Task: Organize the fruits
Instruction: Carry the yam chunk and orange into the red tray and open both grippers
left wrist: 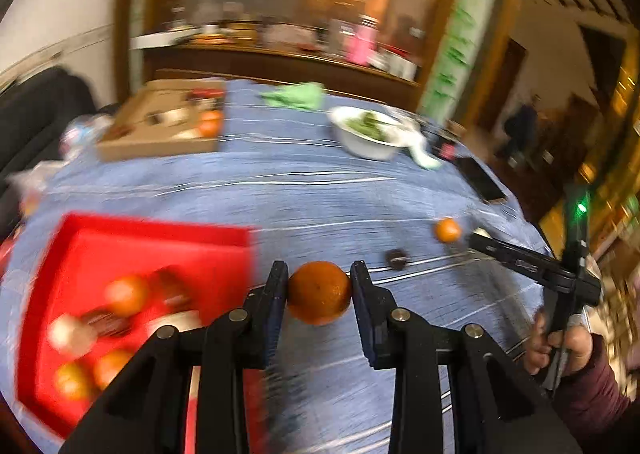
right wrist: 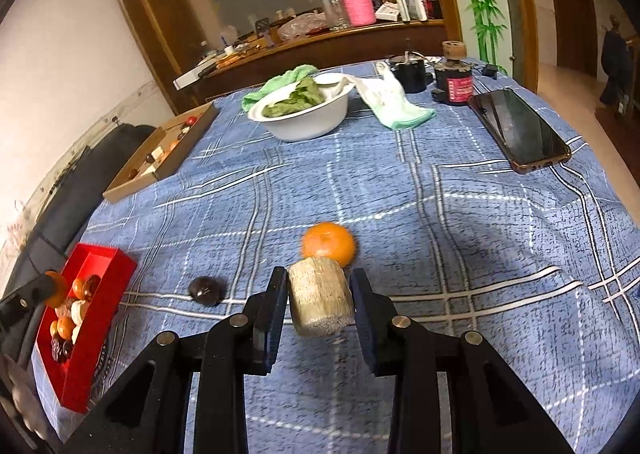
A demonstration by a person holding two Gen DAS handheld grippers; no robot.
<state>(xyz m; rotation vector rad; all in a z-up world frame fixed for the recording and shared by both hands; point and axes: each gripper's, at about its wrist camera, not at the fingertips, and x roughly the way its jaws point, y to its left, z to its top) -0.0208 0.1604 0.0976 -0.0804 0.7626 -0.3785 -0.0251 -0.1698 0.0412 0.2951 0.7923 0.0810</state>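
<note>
The left gripper [left wrist: 319, 280] clamps an orange [left wrist: 319, 293] between its pads, above the blue checked tablecloth [left wrist: 320, 190] just right of the red tray [left wrist: 132, 250] — fruit already lies inside it. The right gripper [right wrist: 319, 283] grips a pale cylindrical piece [right wrist: 320, 296]; a second orange [right wrist: 329, 245] rests on the cloth just beyond it, a dark fruit [right wrist: 205, 291] to the left.

On the blue checked tablecloth [right wrist: 460, 222] we see a white bowl of green leaves [right wrist: 304, 110], a pale green cloth [right wrist: 394, 100] beside it, a black smartphone [right wrist: 518, 128] lying flat, a dark red-labelled bottle [right wrist: 454, 80], and a shallow cardboard box [right wrist: 160, 154] at the edge.
</note>
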